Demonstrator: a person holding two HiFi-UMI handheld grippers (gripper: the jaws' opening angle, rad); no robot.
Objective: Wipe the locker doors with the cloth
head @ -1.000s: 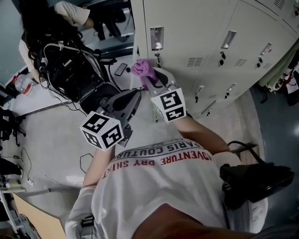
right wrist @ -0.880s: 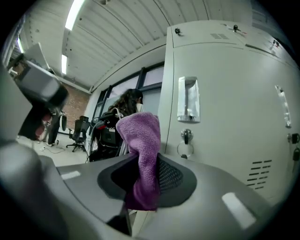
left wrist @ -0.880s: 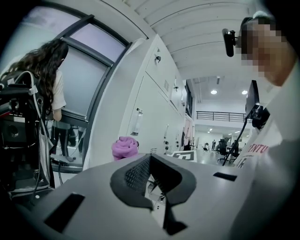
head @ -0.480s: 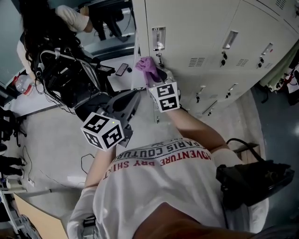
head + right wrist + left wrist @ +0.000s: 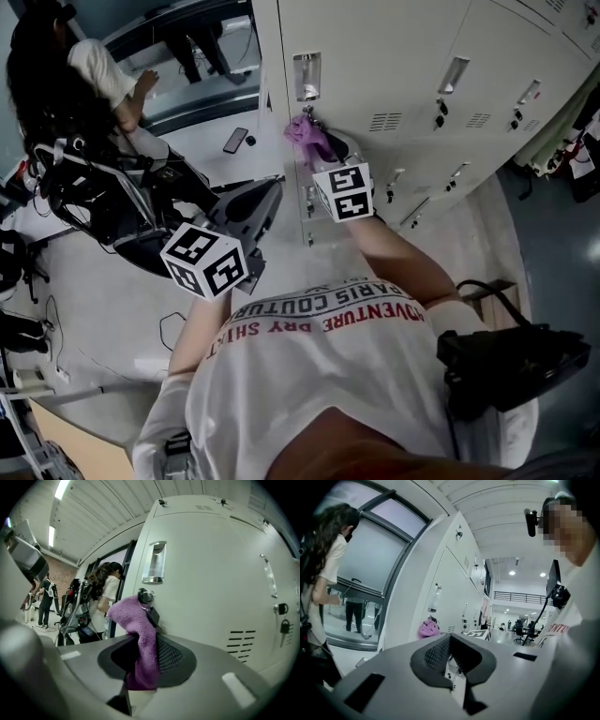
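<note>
Right gripper fingers clamped on fuzzy purple cloth; cloth top against pale grey metal locker door, at keyed lock. Left gripper fingers parted, empty.

The cloth sits between the jaws of my right gripper. It is pressed on the locker door near its left edge, against the lock just below the handle recess. My left gripper hangs left of it, apart from the lockers.
</note>
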